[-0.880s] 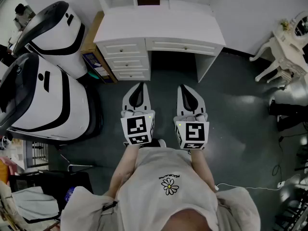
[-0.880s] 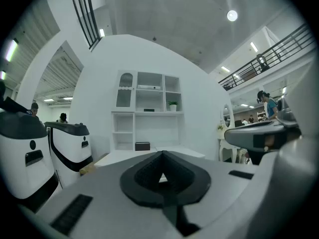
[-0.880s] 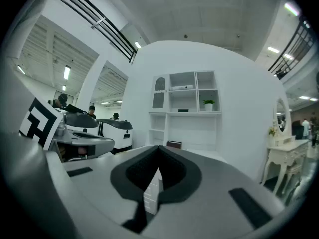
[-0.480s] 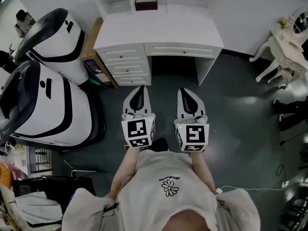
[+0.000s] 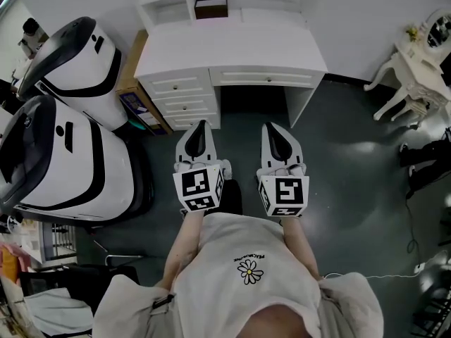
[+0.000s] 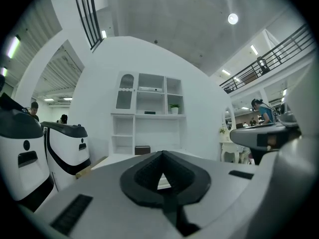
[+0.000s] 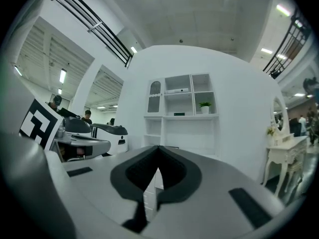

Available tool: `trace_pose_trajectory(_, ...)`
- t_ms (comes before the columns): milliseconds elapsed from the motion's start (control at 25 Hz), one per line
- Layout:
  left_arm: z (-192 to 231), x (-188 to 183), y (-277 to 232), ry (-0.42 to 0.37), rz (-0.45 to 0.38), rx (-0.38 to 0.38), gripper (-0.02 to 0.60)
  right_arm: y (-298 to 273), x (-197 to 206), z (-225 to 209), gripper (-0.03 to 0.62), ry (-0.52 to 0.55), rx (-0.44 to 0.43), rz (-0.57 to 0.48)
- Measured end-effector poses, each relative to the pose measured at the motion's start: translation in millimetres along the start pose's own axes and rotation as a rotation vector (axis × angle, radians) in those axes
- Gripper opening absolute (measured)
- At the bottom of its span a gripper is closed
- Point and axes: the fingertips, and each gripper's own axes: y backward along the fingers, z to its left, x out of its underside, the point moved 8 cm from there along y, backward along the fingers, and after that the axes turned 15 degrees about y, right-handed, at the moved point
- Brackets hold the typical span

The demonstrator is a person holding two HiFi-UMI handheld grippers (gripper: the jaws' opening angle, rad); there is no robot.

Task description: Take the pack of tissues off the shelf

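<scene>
A: How do the tongs stand?

B: Both are closed, with nothing in them. The left gripper (image 5: pixel 198 128) and the right gripper (image 5: pixel 276 128) are held level, side by side and apart, out in front of the person's shirt (image 5: pixel 246 259). Both point at the white desk (image 5: pixel 232 44). In each gripper view the dark pads meet at the tip. Only a small gap is left behind the tip, and the desk shows through it.

A: And the tissues?

B: I cannot tell for sure which thing they are. In the left gripper view a pale flat pack (image 6: pixel 149 89) lies in the upper middle compartment of the shelf unit (image 6: pixel 122 132), which stands on the back of the desk. A potted plant (image 6: pixel 173 108) stands in the compartment to its right. Lower down, a dark brown box (image 5: pixel 211 8) stands on the desk top against the back, just beside the shelf unit's left column.

A: Are the grippers near either one?

B: No, they are well apart from both. They hang over the dark grey floor (image 5: pixel 352 167), short of the desk. The left one is in line with the stack of drawers (image 5: pixel 184 96), the right one with the open knee space.

A: What else is round about?

B: Two big white-and-black machines (image 5: pixel 77 69) stand to the desk's left. A white ornate table (image 5: pixel 416 62) stands off to the right.
</scene>
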Motion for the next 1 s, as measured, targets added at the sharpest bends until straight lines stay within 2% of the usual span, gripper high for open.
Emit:
trace_pose_trajectory(240, 18, -10, -48, 0.026, -0.033, 0.013, -0.002, -42, -1, -11, 0.002, 0.044, 0.018, -0.021)
trace_pose_trajectory(400, 27, -19, -97, 0.025, -0.060, 0.044, -0.002, -80, 5, -21, 0.002, 0.086, 0.036, -0.038)
trace_pose_trajectory(520, 36, -23, -138, 0.030, -0.049, 0.062, -0.002, -116, 12, -28, 0.002, 0.086, 0.031, -0.034)
trace_pose_trajectory(720, 47, -40, -209, 0.047, -0.044, 0.110, -0.002, -191, 17, -45, 0.002, 0.091, 0.017, -0.009)
trace_pose_trajectory(1000, 71, -80, -321, 0.058, -0.063, 0.142, -0.002, -311, 4, -82, 0.003, 0.063, 0.038, -0.020)
